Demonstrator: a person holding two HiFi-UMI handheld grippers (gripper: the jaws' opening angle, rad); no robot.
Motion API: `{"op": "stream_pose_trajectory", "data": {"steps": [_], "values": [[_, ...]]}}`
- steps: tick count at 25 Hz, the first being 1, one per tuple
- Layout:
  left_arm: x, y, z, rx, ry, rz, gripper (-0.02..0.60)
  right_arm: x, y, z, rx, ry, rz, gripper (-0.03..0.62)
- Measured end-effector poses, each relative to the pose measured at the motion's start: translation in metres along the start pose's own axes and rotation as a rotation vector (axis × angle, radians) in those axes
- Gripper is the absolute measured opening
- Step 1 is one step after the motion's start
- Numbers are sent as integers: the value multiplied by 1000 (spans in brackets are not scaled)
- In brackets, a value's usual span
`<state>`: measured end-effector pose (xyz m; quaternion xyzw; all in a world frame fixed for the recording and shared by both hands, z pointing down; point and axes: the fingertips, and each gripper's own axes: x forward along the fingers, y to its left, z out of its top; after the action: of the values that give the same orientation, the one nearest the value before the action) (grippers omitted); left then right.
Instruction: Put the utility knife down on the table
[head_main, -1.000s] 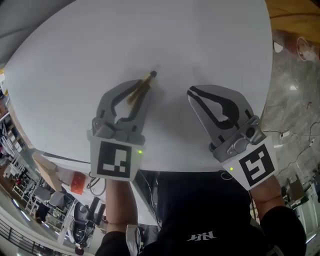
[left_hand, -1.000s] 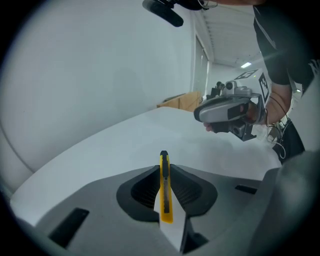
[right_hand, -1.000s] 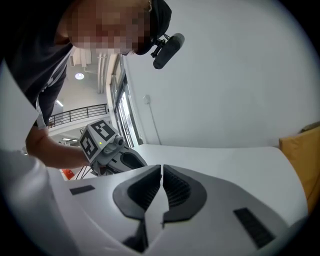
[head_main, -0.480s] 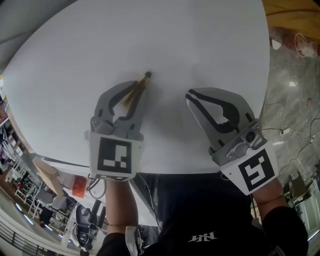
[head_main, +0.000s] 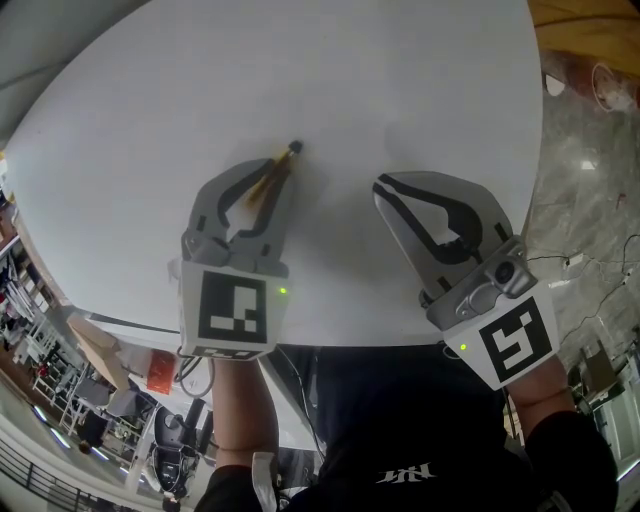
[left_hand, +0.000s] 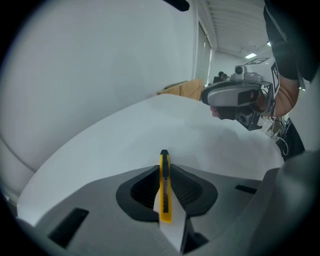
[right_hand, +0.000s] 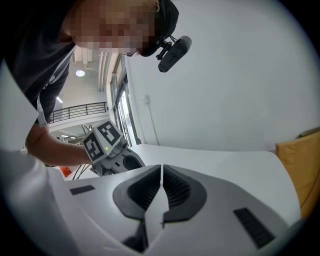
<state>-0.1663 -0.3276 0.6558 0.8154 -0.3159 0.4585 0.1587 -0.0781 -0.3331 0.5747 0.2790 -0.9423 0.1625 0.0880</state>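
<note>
Yellow slim utility knife (left_hand: 165, 186) pinched, left tool (head_main: 281, 168).

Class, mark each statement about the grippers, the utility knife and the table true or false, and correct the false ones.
1. The left gripper is shut on the utility knife. True.
2. The right gripper holds a pen. False: its jaws are together with nothing between them.
3. The knife lies loose on the white table. False: it is clamped in the left gripper.
4. The knife's body is yellow. True.
5. The knife's dark end sticks out past the jaws. True.
</note>
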Motion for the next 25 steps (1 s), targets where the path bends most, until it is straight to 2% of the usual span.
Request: {"op": "stream_pose_trajectory", "data": {"steps": [4,13,18,20,22,25], "values": [[-2,-4,0,-13,-9,-11,61,-2,2,-1,-7,0,5,6],[-18,-7,-7,-35,-72,50,75,-7,17,-9,-16,5,14,6],[-37,-17,-18,-82,-122,27,48,-6,38,5,-59,-7,23,6],[-50,-19,-15,-99,-180,18,32,-8,48,21,-87,-14,28,6],[-62,-21,-7,-108,-287,-11,10,-11,53,43,-75,-23,21,6],[-86,-41,0,-172,-439,-134,6,-26,65,87,-16,-43,-53,6]]}}
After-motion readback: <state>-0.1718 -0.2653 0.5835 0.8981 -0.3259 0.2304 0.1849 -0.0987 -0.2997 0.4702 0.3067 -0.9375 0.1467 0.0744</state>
